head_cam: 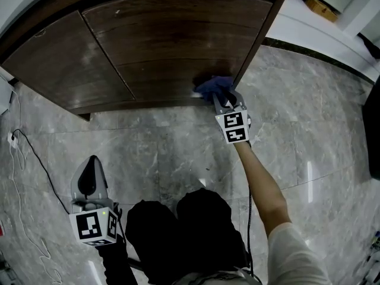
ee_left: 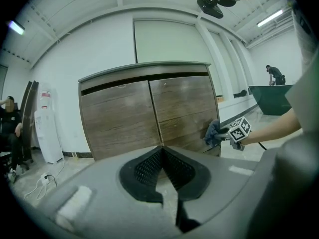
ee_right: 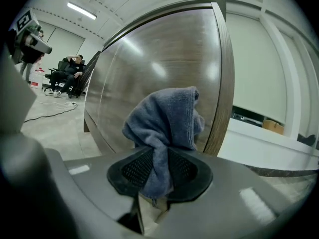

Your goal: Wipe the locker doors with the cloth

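In the head view, you are reaching your right gripper [head_cam: 221, 100] out at 1 o'clock, and it is clamping a crumpled blue-grey terry cloth [head_cam: 214, 88]. The cloth is sitting against the bottom corner of the right door [head_cam: 178, 40] of the dark brown wooden locker [head_cam: 77, 70], next to the locker's right edge. Your left gripper [head_cam: 90, 180] is hanging low at 7 o'clock over the grey marble floor [head_cam: 178, 153], well apart from the locker.

In the left gripper view, the left gripper [ee_left: 162, 148] is pointing at the seam between the two locker [ee_left: 119, 118] doors. Its ribbed black pads are meeting at their tips with nothing between them. At 3 o'clock, your right gripper [ee_left: 222, 133] is holding the cloth [ee_left: 213, 132] at the right door's [ee_left: 184, 108] lower outer corner. A tall white water dispenser [ee_left: 47, 128] is standing at 9 o'clock, beside the locker.

In the right gripper view, the right gripper [ee_right: 158, 168] is squeezing the cloth [ee_right: 167, 123] between its two black pads. The bunched fabric is rising above them and a short tail is hanging below. The glossy door [ee_right: 149, 63] is filling the view behind the cloth, with the locker's edge post [ee_right: 227, 83] running up at 2 o'clock. Your left gripper [ee_right: 30, 31] is showing at 10 o'clock.
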